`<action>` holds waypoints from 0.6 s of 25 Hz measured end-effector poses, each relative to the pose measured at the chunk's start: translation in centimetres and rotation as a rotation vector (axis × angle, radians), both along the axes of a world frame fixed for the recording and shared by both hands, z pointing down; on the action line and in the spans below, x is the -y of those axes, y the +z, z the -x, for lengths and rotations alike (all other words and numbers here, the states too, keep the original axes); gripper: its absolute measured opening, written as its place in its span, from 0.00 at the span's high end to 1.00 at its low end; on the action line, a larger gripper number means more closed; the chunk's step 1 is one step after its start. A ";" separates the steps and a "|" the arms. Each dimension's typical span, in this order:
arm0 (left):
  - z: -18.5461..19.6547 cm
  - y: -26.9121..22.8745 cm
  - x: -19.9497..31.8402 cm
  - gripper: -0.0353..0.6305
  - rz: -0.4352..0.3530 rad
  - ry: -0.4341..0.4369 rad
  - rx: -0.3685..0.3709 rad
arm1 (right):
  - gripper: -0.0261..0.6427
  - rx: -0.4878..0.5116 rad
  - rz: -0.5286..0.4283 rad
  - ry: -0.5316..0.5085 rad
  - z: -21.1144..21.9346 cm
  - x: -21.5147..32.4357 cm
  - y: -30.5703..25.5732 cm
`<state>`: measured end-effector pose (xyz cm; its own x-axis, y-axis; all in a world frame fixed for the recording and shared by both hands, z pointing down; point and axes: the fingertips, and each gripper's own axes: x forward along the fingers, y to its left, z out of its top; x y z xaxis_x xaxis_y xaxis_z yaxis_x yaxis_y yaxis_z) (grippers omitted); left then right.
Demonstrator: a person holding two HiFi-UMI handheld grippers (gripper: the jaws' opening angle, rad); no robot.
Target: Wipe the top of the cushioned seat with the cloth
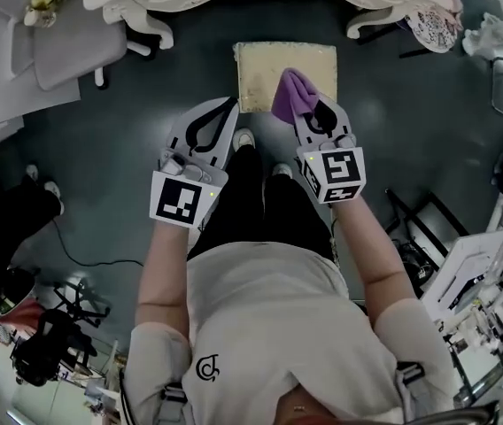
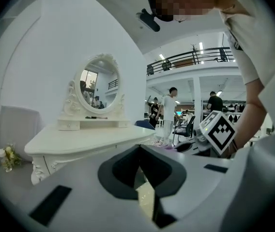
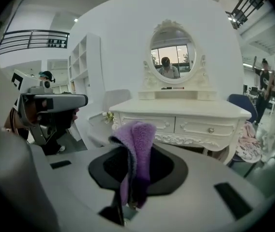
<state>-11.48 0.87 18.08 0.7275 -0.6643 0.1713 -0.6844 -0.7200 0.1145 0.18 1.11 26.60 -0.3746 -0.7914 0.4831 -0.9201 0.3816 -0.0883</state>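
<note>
Nearest, the person's forearms hold both tools out. Right tool (image 1: 318,112) is clamped on the bunched purple cloth (image 1: 289,94); left tool (image 1: 225,112) is closed and empty. Just ahead and below lies the cushioned seat (image 1: 265,76). Wiping seems not yet begun: next, lower the cloth onto the cushion.

**Operator and hand-held tools, seen from above.** Left gripper (image 1: 230,104) and right gripper (image 1: 315,104): pale grey shells, each with 2 jaws lined in black padding that frame a teardrop-shaped opening. Each carries a white cube (image 1: 181,199) printed with black square markers, and small yellow-green lights dot the housings. Clothing: light grey short-sleeved T-shirt (image 1: 260,317) with a dark looped logo (image 1: 207,369), black trousers (image 1: 244,197), white shoes (image 1: 244,137).
</note>
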 end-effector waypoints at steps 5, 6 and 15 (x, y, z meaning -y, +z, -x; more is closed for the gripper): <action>0.5 6.3 2.6 0.93 0.079 -0.068 -0.062 | 0.84 -0.019 0.025 -0.059 1.3 3.1 6.0; 0.5 7.6 3.0 0.93 0.087 -0.081 -0.071 | 0.84 -0.023 0.030 -0.073 1.4 3.8 7.5; 1.2 18.1 5.0 0.93 0.133 -0.210 -0.117 | 0.83 0.052 0.207 -0.145 3.3 6.7 21.6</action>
<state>-12.68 -4.11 36.14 0.5960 -0.7801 0.1903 -0.7939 -0.5369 0.2854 -3.12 -5.60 48.18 -0.5055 -0.6140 0.6062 -0.8492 0.4783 -0.2237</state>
